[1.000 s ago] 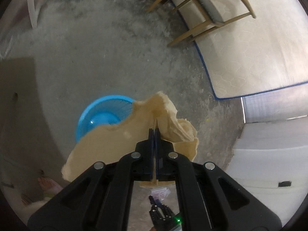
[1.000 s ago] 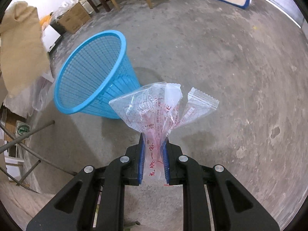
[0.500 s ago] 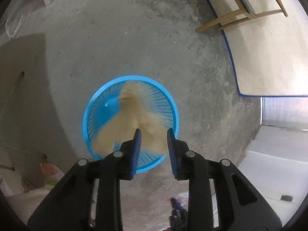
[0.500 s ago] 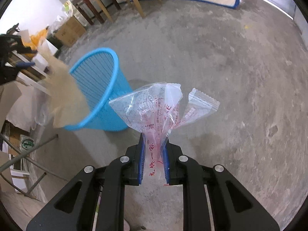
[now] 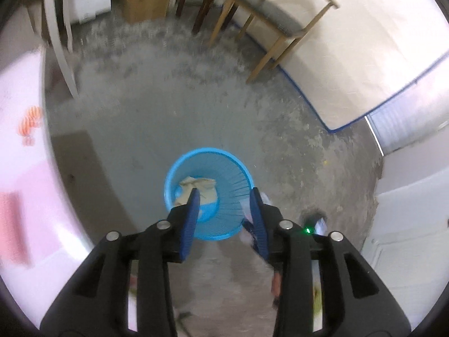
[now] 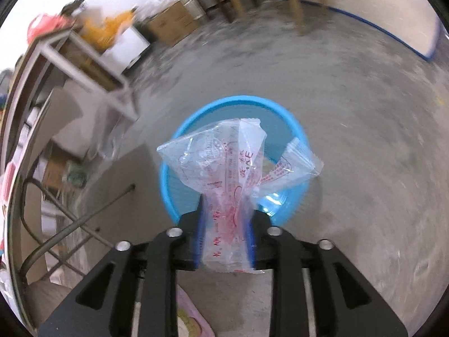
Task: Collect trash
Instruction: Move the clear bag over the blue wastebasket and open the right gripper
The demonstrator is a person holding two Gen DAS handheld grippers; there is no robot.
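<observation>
My right gripper [image 6: 226, 221] is pinching the plastic wrapper [image 6: 233, 165] over the blue basket [image 6: 297, 134]; my left gripper [image 5: 224, 196] is hanging apart, empty. The light wrapper may be clinging or drifting past the rim.

The bin [image 5: 208, 193] mouth lies open below both tools, paper [image 5: 197, 189] low inside, bare floor [image 5: 157, 123] all round it, with a chair [image 5: 275, 25] and a metal frame [image 6: 92, 64] well apart.

Paper [image 5: 197, 186] lies in basket [image 5: 224, 231]; wrapper [image 6: 233, 168] above it.
</observation>
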